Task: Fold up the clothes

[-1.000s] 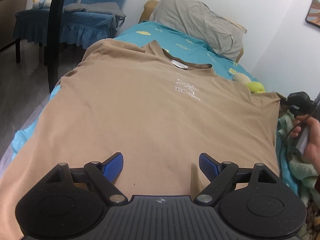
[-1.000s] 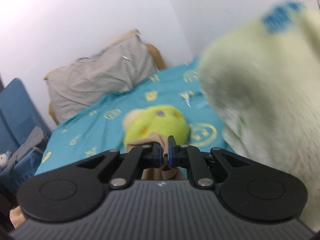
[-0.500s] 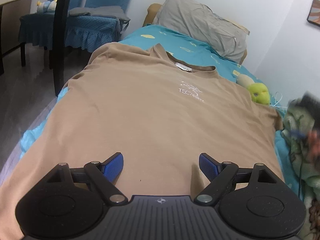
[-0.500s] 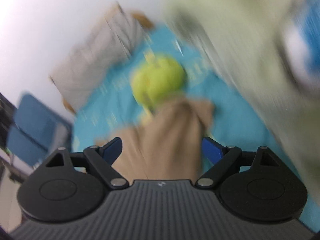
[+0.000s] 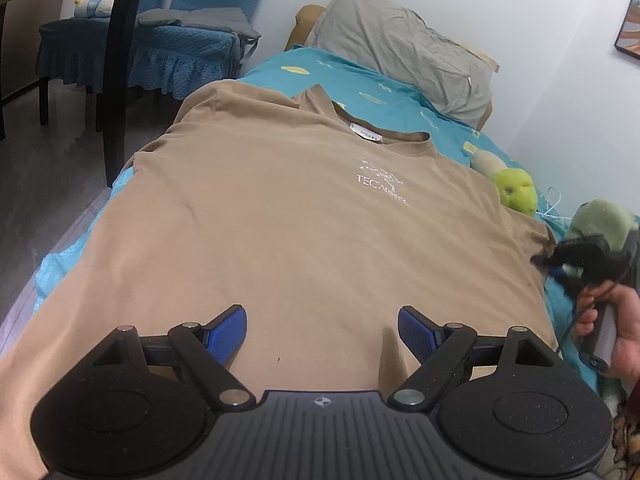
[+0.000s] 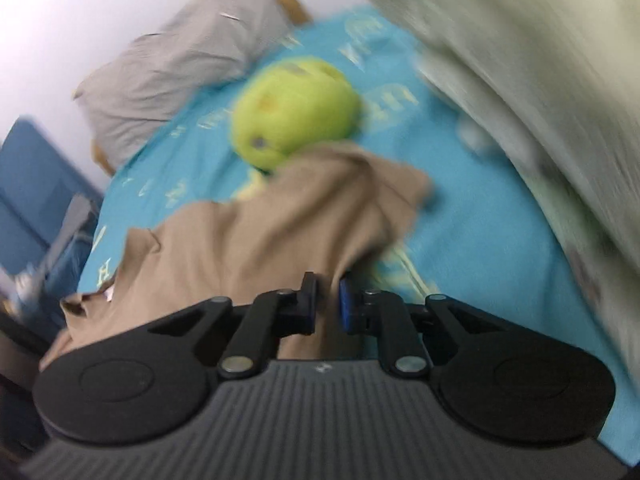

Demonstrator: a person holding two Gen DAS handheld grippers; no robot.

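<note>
A tan T-shirt (image 5: 300,220) with a small white chest print lies flat, front up, on the teal bed sheet (image 5: 360,80). My left gripper (image 5: 322,328) hovers open over the shirt's near hem, and its blue pads (image 5: 226,330) grip nothing. My right gripper (image 5: 560,264), held by a hand (image 5: 624,332), is at the shirt's right sleeve edge. In the blurred right wrist view its jaws (image 6: 328,296) are closing to a narrow gap, with tan sleeve fabric (image 6: 260,240) pinched between the pads.
A grey pillow (image 5: 408,56) lies at the head of the bed. A green plush toy (image 5: 516,194) sits just beyond the right sleeve. A pale green blanket (image 6: 520,80) is heaped on the right. A blue chair (image 5: 172,44) and a black table leg (image 5: 120,80) stand left of the bed.
My right gripper opened, dropped the sleeve it held, moved down and closed again on the sleeve's edge nearer me. The left gripper stayed open and still.
</note>
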